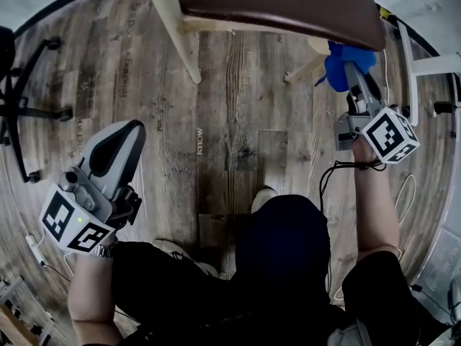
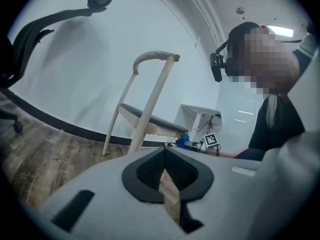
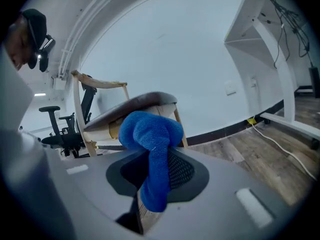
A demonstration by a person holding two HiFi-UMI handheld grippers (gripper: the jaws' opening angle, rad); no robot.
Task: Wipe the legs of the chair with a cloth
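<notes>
The chair has a brown seat (image 1: 288,2) and cream wooden legs; its near-left leg (image 1: 176,31) and near-right leg (image 1: 306,69) slant down to the floor. My right gripper (image 1: 354,78) is shut on a blue cloth (image 1: 344,62), which bunches out past the tips at the seat's near-right corner, close to the top of that leg; I cannot tell whether they touch. In the right gripper view the cloth (image 3: 152,149) hangs in front of the chair (image 3: 135,109). My left gripper (image 1: 122,132) is shut and empty, low at the left, well away from the chair (image 2: 150,114).
A black office chair's wheeled base (image 1: 29,114) stands at the far left. A white desk frame (image 1: 425,67) with cables (image 1: 403,193) is at the right, close to my right gripper. A power strip (image 1: 34,249) lies at the lower left. The floor is wood plank.
</notes>
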